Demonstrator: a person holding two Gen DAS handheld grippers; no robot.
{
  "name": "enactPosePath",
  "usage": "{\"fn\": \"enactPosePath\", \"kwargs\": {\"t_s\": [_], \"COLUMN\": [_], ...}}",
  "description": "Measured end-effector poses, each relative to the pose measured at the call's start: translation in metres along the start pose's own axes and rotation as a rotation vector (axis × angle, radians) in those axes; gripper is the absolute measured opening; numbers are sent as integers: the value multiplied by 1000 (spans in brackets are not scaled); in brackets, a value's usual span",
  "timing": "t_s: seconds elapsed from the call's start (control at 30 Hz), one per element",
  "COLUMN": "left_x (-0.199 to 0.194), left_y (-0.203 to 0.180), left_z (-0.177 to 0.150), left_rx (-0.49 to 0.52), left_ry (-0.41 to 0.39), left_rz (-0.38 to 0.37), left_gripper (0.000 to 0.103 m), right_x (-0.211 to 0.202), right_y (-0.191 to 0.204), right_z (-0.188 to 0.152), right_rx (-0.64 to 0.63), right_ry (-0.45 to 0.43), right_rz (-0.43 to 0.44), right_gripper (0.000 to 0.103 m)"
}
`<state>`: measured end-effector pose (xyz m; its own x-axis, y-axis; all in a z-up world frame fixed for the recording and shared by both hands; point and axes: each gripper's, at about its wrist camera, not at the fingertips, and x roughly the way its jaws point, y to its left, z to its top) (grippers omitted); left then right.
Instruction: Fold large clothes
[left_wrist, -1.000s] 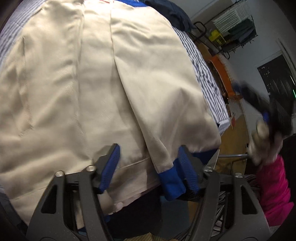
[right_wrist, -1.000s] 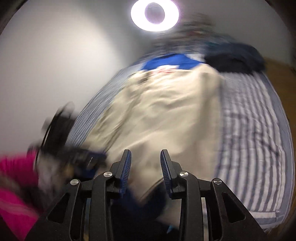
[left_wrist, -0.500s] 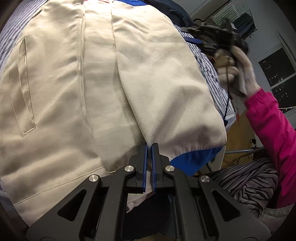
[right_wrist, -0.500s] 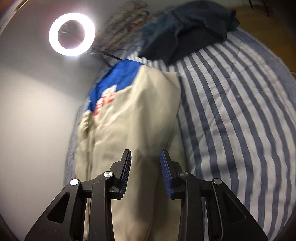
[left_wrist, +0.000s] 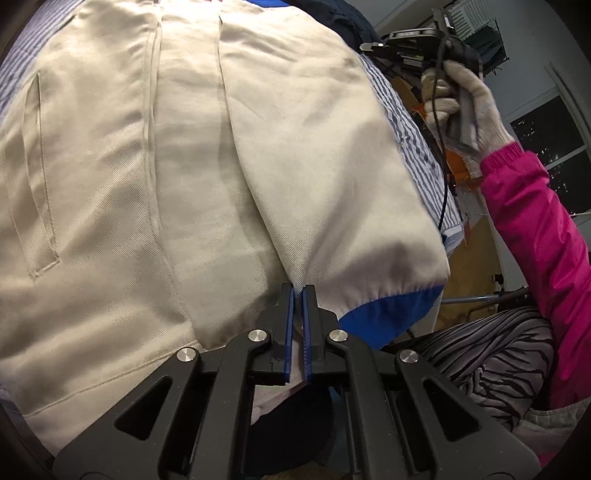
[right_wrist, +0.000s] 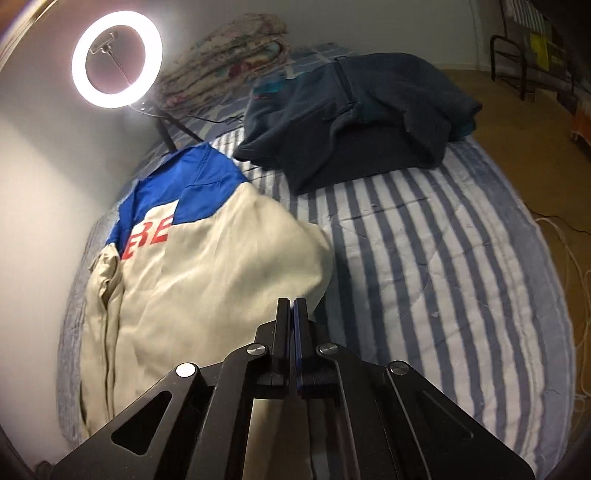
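A large beige jacket (left_wrist: 155, 177) with blue shoulders and red letters lies on the striped bed; it also shows in the right wrist view (right_wrist: 207, 280). Its sleeve (left_wrist: 332, 177) is folded over the body, with a blue cuff (left_wrist: 391, 314) at the near end. My left gripper (left_wrist: 298, 291) is shut on the sleeve's edge next to the cuff. My right gripper (right_wrist: 291, 306) is shut at the jacket's right edge; whether fabric sits between its pads is unclear. The right gripper (left_wrist: 417, 40) also shows held in a gloved hand.
A dark navy fleece (right_wrist: 362, 110) lies heaped at the far side of the striped blanket (right_wrist: 443, 266). A lit ring light (right_wrist: 116, 57) stands by the wall. The person's pink sleeve (left_wrist: 532, 229) is at the right. Wooden floor and racks lie beyond the bed.
My left gripper closed on the sleeve edge by the cuff. My right gripper swung over the bed, lowered to the jacket's right edge and went from open to shut.
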<state>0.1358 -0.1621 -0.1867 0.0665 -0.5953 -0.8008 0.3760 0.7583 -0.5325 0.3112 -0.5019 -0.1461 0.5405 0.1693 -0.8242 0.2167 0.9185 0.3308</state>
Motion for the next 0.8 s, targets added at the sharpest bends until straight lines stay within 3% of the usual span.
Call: {"fn": "enactPosePath", "kwargs": {"t_s": [0.1,0.23,0.3,0.4,0.53,0.6,0.67,0.73,0.8], "left_x": [-4,-16,-21,-23,-12,-5,0,1,-3], "left_y": [2,7,9,6,-3,-8,-11,-11,-10], "left_z": [0,-5,-7,-13,-21,-25,-25,-25,-25], "left_rx": [-15,-34,-51,-43,-26,-8,17,16,15], "left_ry": [2,-26,-30,-31,-7,1,6,6,-4], "left_rz": [-4,-38,-70,-78,-72,-57,-37,-41,-52], "left_gripper": [5,25,26,26,26,26,24,14,11], "right_x": [-11,-51,-68,-95,-121,-127,-126,-121,-114], "right_y": [-2,-2,1,8,24,38,54,66,74], "right_z": [-4,-44,-75,-140,-207,-235,-255,-266,-271], "right_rx": [25,17,-7,-79,-213,-305,-416,-491,-532], "right_ry": [41,85,124,187,218,239,234,215,210], "right_rz": [29,144,210,303,354,346,261,206,203], "right_gripper": [2,7,14,15,15,15,17,28,40]}}
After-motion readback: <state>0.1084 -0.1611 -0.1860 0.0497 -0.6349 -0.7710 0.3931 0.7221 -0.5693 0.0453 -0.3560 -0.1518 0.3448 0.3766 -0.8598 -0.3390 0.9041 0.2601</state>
